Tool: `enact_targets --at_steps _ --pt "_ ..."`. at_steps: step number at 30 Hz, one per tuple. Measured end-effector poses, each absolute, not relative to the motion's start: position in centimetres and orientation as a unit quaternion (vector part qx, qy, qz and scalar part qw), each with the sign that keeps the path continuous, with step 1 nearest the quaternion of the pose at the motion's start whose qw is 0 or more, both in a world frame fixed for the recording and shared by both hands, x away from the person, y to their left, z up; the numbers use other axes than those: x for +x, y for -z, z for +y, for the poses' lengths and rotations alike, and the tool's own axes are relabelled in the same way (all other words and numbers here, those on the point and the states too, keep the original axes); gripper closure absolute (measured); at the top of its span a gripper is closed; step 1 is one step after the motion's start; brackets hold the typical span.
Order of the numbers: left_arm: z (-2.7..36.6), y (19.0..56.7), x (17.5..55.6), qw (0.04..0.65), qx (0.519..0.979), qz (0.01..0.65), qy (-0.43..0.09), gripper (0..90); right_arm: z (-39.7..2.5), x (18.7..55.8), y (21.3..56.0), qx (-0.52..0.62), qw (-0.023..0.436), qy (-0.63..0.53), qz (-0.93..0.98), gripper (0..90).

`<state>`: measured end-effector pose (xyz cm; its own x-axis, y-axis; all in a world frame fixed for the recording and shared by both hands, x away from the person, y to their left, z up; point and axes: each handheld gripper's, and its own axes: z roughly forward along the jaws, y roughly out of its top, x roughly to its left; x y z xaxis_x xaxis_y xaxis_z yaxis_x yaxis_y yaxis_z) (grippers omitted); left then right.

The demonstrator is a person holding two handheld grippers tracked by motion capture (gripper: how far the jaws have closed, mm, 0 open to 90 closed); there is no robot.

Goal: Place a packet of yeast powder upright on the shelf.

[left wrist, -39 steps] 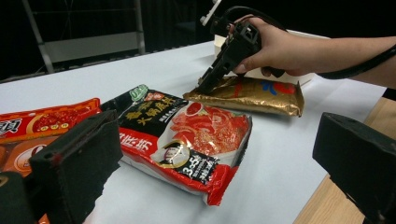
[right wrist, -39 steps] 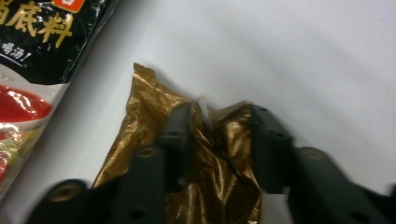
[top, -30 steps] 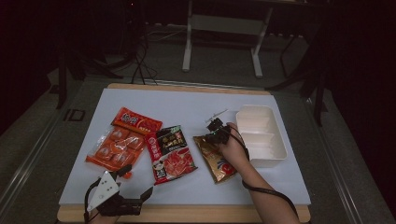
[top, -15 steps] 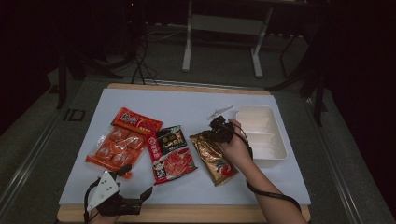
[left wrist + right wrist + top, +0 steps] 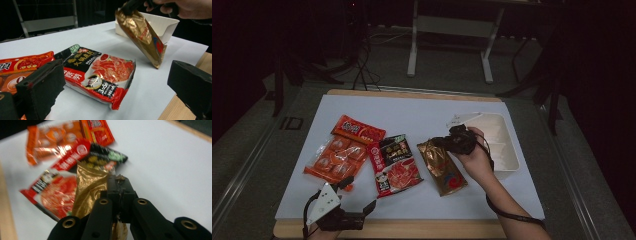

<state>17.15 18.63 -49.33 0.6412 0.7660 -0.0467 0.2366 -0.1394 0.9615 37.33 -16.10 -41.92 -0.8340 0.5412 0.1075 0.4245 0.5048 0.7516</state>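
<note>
The gold pouch is pinched at its top edge by the right gripper, jaws squeezed tight on the foil, so the top end is lifted and it hangs tilted just in front of the white tray. From the left gripper view you can see the pouch dangling with its bottom corner touching or almost touching the table, hard to call which.

Nearest the person, the left gripper sits low at the table's front edge with its jaws wide apart, nothing between them. Just past it lies the black and red noodle pack, flat on the white sheet, right beside the gold pouch. Left of that is an orange multi-pack, and a red packet lies a bit farther back, touching it.

The right gripper view is blurry, but the pouch is clearly clamped there.
</note>
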Motion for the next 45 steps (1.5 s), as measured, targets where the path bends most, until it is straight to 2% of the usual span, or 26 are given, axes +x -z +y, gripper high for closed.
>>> enact_targets --at_steps 16,30,45 --pt "18.7 49.3 17.1 0.554 0.715 0.352 -0.24 1.9 -17.9 37.3 36.7 0.279 0.086 -0.5 0.815 89.8" --pt "18.8 49.4 17.0 0.554 0.713 0.357 -0.239 1.9 -19.8 40.0 33.3 0.295 0.109 -0.521 0.794 89.7" --pt "19.2 49.5 16.3 0.549 0.707 0.37 -0.248 1.9 -24.7 43.5 31.3 0.314 0.147 -0.538 0.768 89.6"
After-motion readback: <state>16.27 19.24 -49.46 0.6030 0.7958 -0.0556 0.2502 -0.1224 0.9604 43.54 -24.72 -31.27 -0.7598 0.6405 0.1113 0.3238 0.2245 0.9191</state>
